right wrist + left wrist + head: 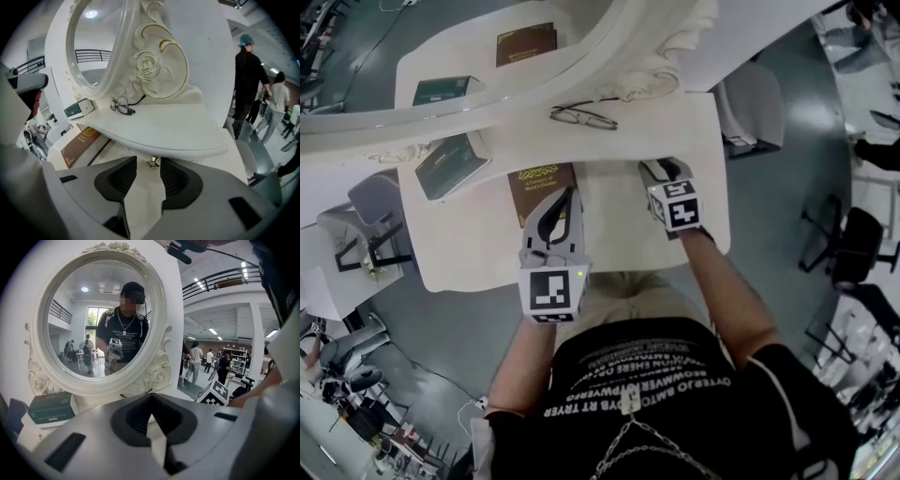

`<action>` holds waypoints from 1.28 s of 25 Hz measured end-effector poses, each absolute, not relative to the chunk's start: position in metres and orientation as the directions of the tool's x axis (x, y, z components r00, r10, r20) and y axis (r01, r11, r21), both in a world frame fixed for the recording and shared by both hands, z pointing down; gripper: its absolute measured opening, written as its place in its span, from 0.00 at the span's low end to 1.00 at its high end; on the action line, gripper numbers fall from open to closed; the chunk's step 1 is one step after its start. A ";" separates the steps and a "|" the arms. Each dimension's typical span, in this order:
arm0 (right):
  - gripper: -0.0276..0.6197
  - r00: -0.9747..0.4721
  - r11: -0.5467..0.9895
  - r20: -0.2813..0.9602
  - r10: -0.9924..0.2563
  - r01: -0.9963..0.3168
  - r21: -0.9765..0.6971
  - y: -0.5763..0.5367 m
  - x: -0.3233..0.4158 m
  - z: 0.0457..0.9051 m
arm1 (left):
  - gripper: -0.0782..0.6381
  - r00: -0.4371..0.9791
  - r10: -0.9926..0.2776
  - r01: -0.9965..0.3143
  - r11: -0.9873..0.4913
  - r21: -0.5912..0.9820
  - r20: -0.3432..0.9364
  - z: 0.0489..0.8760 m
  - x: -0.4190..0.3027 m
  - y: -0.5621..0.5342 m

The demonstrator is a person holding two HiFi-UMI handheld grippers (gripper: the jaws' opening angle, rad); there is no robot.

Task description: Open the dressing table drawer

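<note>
Beneath the smooth curved tabletop [187, 136], a small metallic knob [152, 162]

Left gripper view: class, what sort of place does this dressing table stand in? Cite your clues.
Likely a big open hall or lab, not a bedroom: people walk behind the dressing table, a railed gallery runs overhead, and office chairs stand around.

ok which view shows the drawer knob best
The right gripper view: the drawer knob sits just under the tabletop edge, seen in the gap between the open right claw tips. The head view looks down on the tabletop, which hides it; the left gripper view faces the mirror and shows no knob.
</note>
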State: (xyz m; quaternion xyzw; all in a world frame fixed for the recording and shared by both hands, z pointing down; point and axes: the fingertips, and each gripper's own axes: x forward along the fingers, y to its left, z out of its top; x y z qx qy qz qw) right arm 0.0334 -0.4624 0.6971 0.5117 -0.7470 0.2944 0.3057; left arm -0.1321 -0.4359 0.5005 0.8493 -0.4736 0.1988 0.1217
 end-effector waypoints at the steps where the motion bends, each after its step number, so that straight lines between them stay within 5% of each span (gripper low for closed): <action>1: 0.26 -0.291 0.302 0.760 -0.581 -0.944 -0.131 -0.464 0.033 0.698 | 0.11 0.470 -0.758 -0.854 -0.520 0.016 0.453 0.500 -0.134 -0.435; 8: 0.19 -0.247 0.278 0.768 -0.590 -0.956 -0.094 -0.467 0.038 0.704 | 0.11 0.457 -0.770 -0.866 -0.499 0.027 0.445 0.497 -0.140 -0.428; 32: 0.18 -0.234 0.296 0.783 -0.576 -0.953 -0.067 -0.456 0.034 0.707 | 0.11 0.447 -0.784 -0.872 -0.490 0.013 0.431 0.487 -0.134 -0.410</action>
